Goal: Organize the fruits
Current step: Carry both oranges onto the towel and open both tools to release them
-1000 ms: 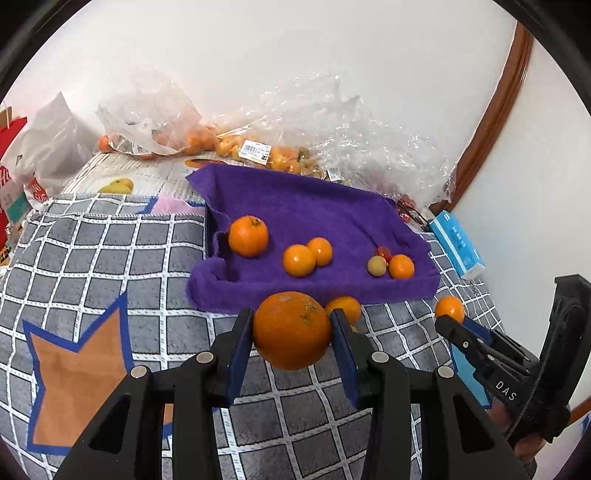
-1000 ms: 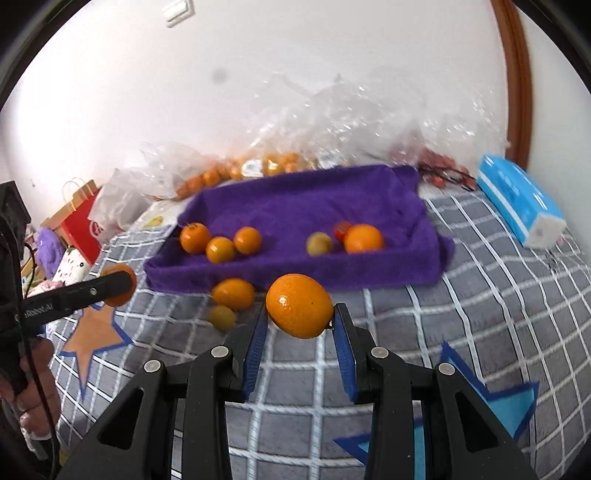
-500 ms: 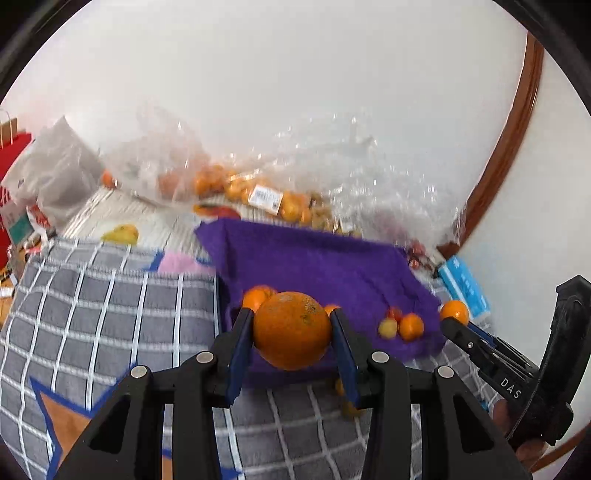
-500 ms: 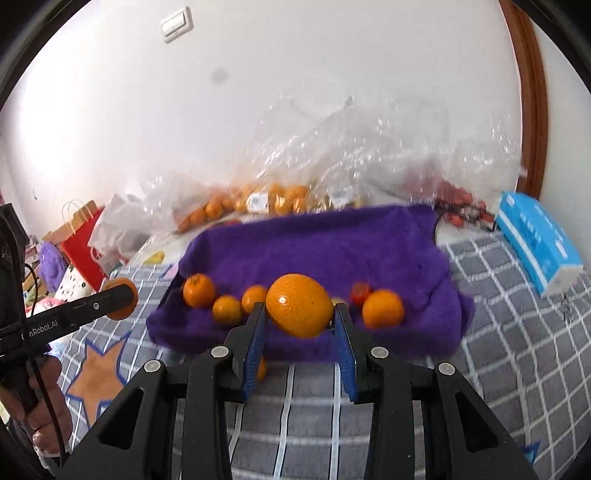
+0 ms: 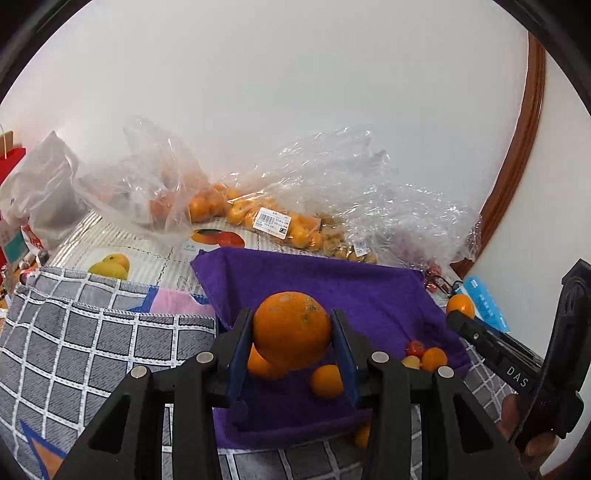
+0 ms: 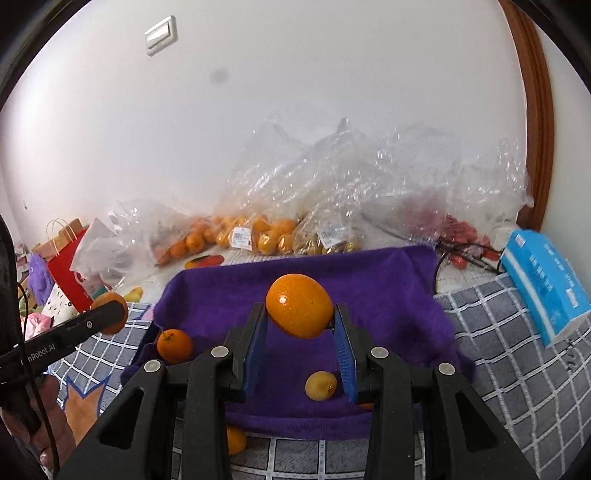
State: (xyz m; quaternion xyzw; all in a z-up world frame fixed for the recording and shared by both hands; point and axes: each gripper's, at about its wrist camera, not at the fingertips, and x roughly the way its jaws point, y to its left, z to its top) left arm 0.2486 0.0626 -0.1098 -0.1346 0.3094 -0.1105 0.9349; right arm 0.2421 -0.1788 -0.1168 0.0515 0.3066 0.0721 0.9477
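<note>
"DAS" on right gripper (image 5: 460,321)

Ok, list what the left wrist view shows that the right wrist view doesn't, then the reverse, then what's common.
Only the left wrist view: the red fruit on the towel, and the right gripper seen from the side.

Only the right wrist view: the wall switch, the purple toy, and the left gripper from the side.

Both: the purple towel, bagged fruit, the blue pack, and an orange gripped in the view's own jaws.
</note>
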